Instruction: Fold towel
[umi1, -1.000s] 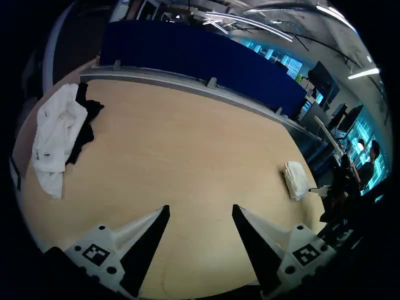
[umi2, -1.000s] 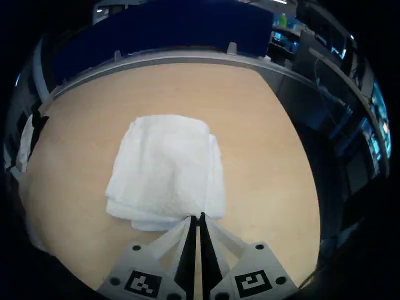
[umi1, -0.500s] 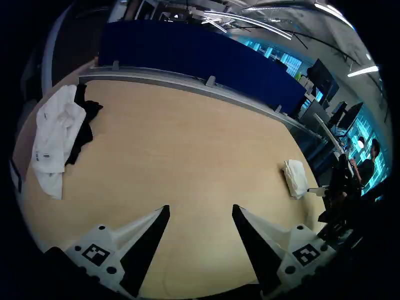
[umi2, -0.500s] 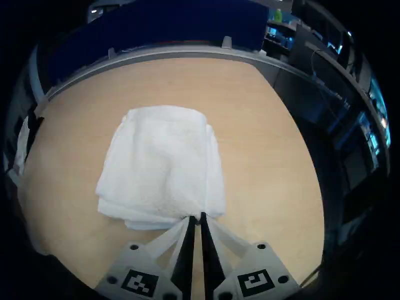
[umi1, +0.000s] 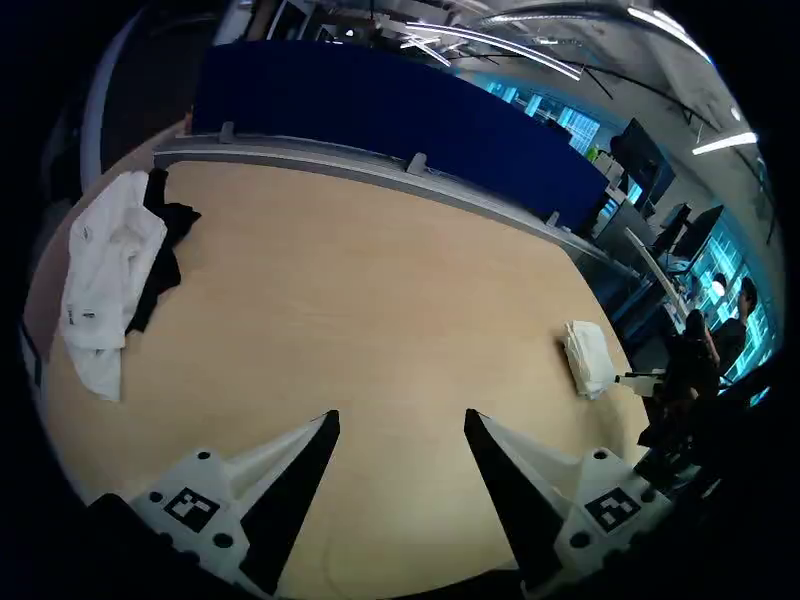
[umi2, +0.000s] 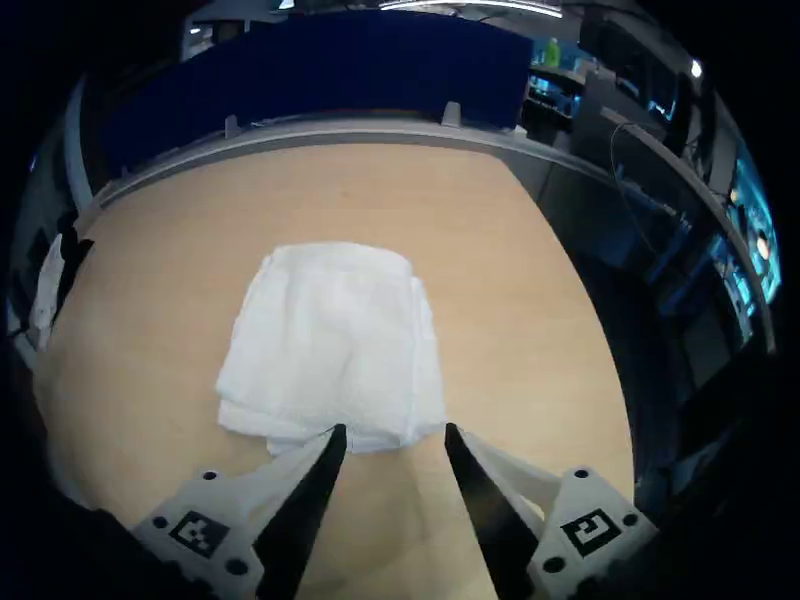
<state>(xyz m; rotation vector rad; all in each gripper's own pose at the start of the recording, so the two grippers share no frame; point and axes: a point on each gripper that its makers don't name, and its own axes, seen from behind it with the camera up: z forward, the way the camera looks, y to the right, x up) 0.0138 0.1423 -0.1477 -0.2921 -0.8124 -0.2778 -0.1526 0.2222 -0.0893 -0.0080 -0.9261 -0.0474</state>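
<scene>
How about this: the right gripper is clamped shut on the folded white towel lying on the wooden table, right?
Not shut: the right gripper view shows the right gripper open, jaws apart at the near edge of the folded white towel lying on the wooden table.

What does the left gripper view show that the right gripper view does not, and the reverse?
Left gripper view: the open left gripper, ceiling lights, a person far right. Right gripper view: the open right gripper at the near edge of the towel, its layers plain. Both: the folded towel, the table, the clothes, the blue divider.
</scene>
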